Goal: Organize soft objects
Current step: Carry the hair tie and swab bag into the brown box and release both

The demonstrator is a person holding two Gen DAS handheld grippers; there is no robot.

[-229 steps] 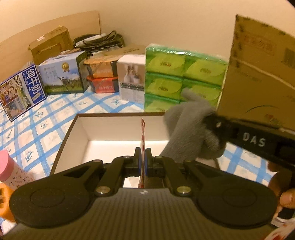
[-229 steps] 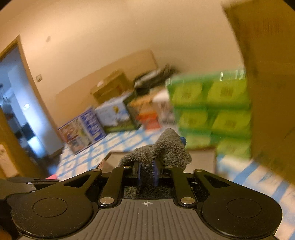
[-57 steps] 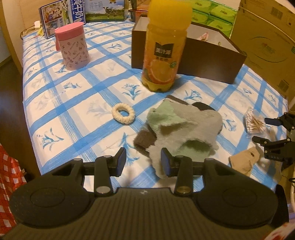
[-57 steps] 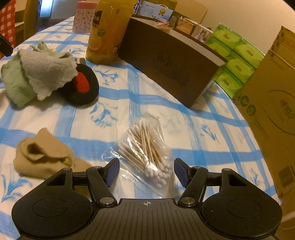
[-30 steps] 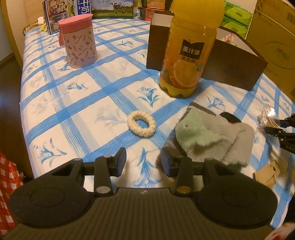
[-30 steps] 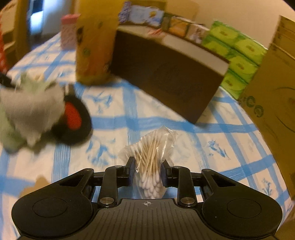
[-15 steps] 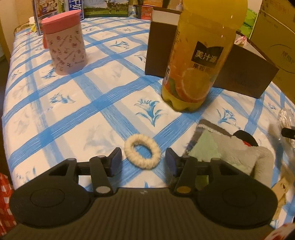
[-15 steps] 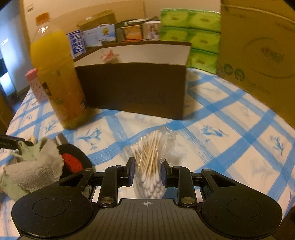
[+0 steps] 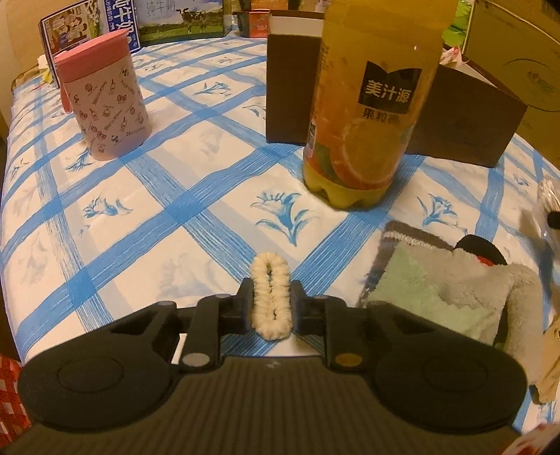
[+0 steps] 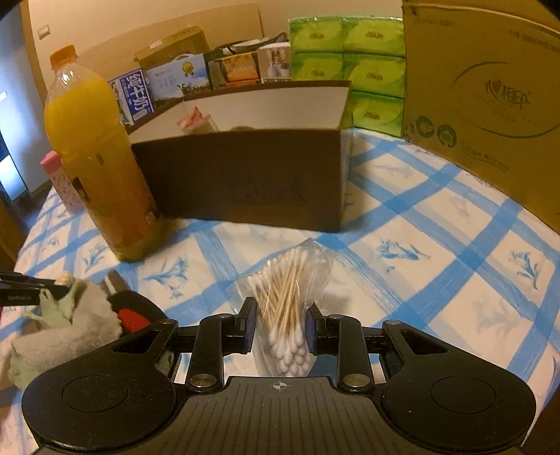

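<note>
Left wrist: hand-held gripper (image 9: 271, 302) squeezes scrunchie (image 9: 271, 297).

A home, most likely a spare or living room doubling as storage. Blue-checked floral tablecloth (image 9: 196, 196) spread over the table, a big orange juice bottle (image 9: 367, 115) and a pink patterned tumbler (image 9: 105, 101) standing on it — ordinary household things. Along the back: stacked green tissue packs (image 10: 350, 66), milk cartons (image 10: 134, 94), a large cardboard box (image 10: 490, 105), smaller boxes leaning on a plain beige wall (image 10: 147, 24). Warm lamp light, a wall switch (image 10: 44, 31) — nothing commercial.
</note>
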